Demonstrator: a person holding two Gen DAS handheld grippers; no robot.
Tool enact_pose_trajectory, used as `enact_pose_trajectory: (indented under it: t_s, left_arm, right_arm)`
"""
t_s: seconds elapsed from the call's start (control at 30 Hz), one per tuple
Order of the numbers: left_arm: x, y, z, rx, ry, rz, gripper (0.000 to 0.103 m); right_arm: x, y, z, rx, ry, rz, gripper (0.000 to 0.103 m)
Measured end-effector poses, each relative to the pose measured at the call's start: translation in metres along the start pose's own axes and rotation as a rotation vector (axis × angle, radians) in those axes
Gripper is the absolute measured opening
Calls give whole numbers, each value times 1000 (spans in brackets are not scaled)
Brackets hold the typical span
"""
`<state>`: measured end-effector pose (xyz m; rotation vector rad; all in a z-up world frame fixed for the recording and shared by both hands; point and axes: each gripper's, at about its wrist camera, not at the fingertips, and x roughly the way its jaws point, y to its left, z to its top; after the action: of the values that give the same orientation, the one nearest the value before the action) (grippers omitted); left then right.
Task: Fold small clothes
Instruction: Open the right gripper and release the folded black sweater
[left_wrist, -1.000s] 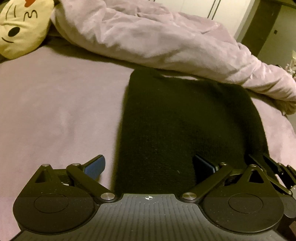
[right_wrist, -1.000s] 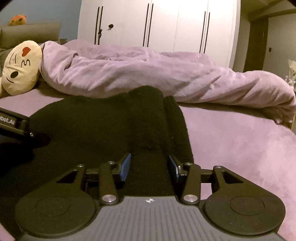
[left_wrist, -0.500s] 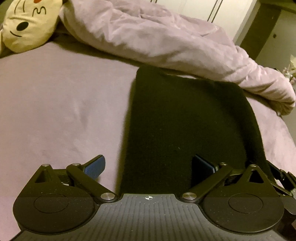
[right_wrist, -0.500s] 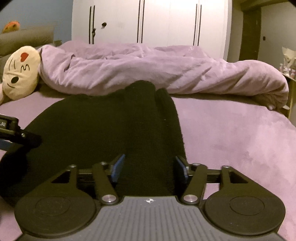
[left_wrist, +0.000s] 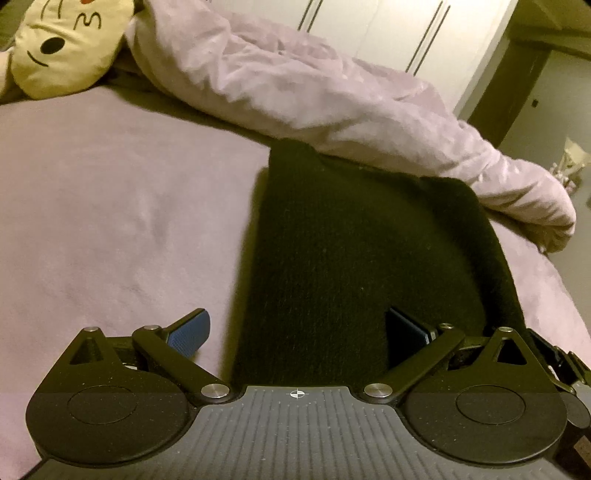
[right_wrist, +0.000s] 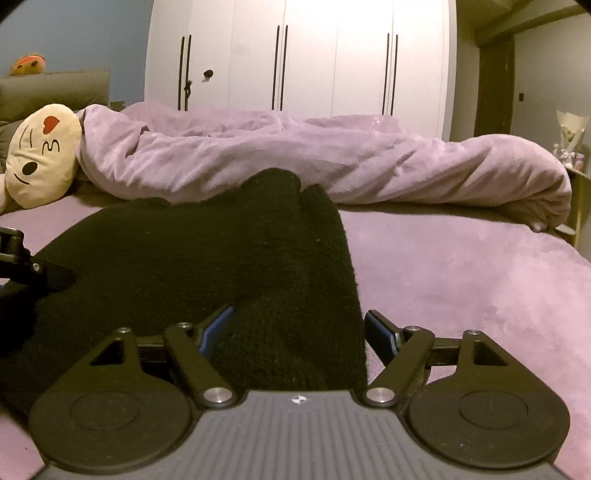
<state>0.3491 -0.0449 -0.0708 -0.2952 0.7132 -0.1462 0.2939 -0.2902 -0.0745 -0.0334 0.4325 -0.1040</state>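
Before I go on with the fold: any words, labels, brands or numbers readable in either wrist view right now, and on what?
None can be read.
Black garment: no tag or print shows.
Left gripper and right gripper: each body bears only a small crosshair mark, no letters.
Yellow pillow: a drawn winking face with a red heart, no words.
Wardrobe: plain doors, no lettering.

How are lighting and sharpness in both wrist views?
Left wrist view: dim warm light, black garment a textureless mass, duvet softly blurred. Right wrist view: sharper, knit visible near the right gripper, wardrobe bowed by fisheye.
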Motion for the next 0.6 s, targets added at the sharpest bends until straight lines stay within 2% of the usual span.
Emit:
enact_pose_trajectory:
  t_s: [0.27,0.4,0.5,0.6]
  left_arm:
    - [-19,5,-18,26,-66,-12,103]
    - [-61,7,-38,66,-67,35,103]
    - [-101,12,-62,79,8,99,103]
    - [-134,18,-89,60,87,105,103]
  right_arm:
    - [-12,-9,1,4,-4,27,78]
    - [-50,-10,-1,-26,43,8,84]
    - [-94,-3,-14,-55,135,-53,86]
    - [-141,3,-29,-8,218,-46,98]
